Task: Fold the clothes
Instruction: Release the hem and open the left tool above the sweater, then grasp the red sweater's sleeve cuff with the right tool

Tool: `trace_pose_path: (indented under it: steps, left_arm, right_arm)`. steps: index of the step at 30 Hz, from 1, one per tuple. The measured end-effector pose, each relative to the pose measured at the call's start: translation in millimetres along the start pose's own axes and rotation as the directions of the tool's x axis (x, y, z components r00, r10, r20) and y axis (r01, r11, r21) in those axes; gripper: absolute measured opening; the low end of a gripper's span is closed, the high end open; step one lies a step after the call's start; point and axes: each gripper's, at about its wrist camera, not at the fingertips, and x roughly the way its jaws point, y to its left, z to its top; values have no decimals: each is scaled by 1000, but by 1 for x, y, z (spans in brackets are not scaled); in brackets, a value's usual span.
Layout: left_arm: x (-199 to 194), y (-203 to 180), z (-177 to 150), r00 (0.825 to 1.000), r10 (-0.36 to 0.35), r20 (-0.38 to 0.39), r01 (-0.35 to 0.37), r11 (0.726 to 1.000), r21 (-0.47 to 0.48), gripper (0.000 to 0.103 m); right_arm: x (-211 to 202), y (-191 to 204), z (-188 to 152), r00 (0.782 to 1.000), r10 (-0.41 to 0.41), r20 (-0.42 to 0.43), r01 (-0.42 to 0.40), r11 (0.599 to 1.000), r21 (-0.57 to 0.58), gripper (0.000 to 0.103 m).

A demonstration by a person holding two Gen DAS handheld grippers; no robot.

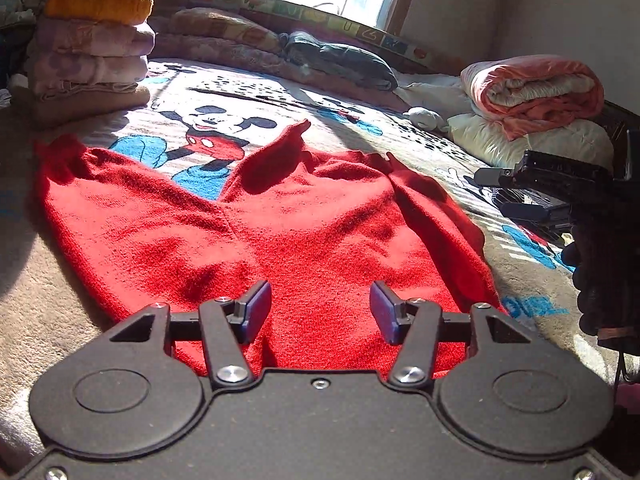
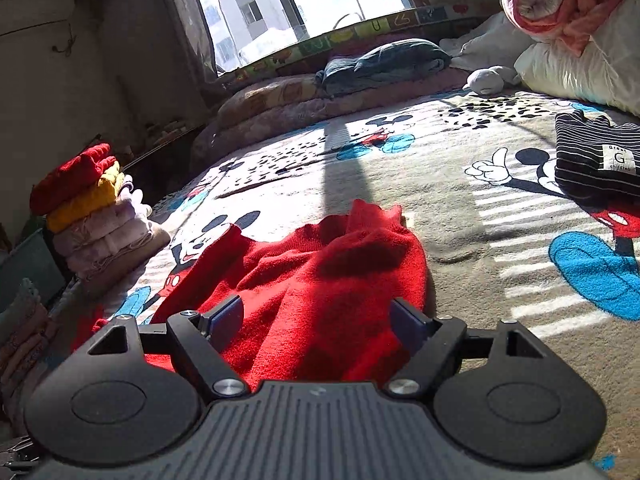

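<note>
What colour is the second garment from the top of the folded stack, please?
Mustard yellow, clearest in the right wrist view.

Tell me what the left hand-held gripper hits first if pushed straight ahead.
Probably the red sweater: the open left hand-held gripper points along it, low above the knit. Height is unclear.

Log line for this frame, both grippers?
left gripper: open, empty | right gripper: open, empty | red sweater: flat on bed, unfolded
</note>
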Motion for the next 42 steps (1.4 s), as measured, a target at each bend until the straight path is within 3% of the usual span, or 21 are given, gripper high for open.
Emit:
trace_pose_path:
  steps: [4, 8, 12, 14, 19, 27, 30, 35, 39, 42]
  left_arm:
    - [17, -5, 5, 999, -25, -21, 25, 1000, -9, 54]
    - [27, -11, 6, 997, -62, -49, 62, 998, -11, 54]
    - [34, -15, 6, 993, -85, -81, 85, 996, -2, 54]
    - [36, -14, 6, 992, -89, -94, 89, 996, -7, 54]
    - [39, -7, 9, 988, -115, -106, 110, 992, -54, 54]
    - [44, 5, 13, 982, -151, -116, 136, 982, -128, 54]
    - [46, 6, 13, 981, -154, -119, 138, 981, -133, 54]
    - [46, 7, 14, 981, -155, -120, 137, 980, -143, 55]
    - [46, 7, 14, 981, -154, -121, 136, 979, -152, 55]
    - [47, 6, 14, 981, -153, -121, 134, 979, -154, 56]
  right_arm:
    - [37, 6, 40, 995, -71, -74, 66, 995, -76, 78]
    - [80, 21, 68, 972, -171, -162, 139, 972, -191, 77]
    - [126, 34, 85, 931, -273, -241, 196, 934, -300, 67]
    - [148, 38, 92, 911, -308, -274, 208, 918, -339, 55]
    - [196, 45, 103, 856, -390, -341, 239, 881, -408, 49]
    - [239, 34, 102, 787, -469, -400, 299, 858, -417, 41]
    - [242, 32, 99, 781, -474, -408, 307, 859, -410, 41]
    - [237, 33, 100, 786, -473, -399, 305, 857, -415, 20]
    - [218, 25, 112, 821, -427, -378, 305, 889, -342, 14]
    - [195, 15, 123, 868, -352, -351, 286, 931, -228, 12]
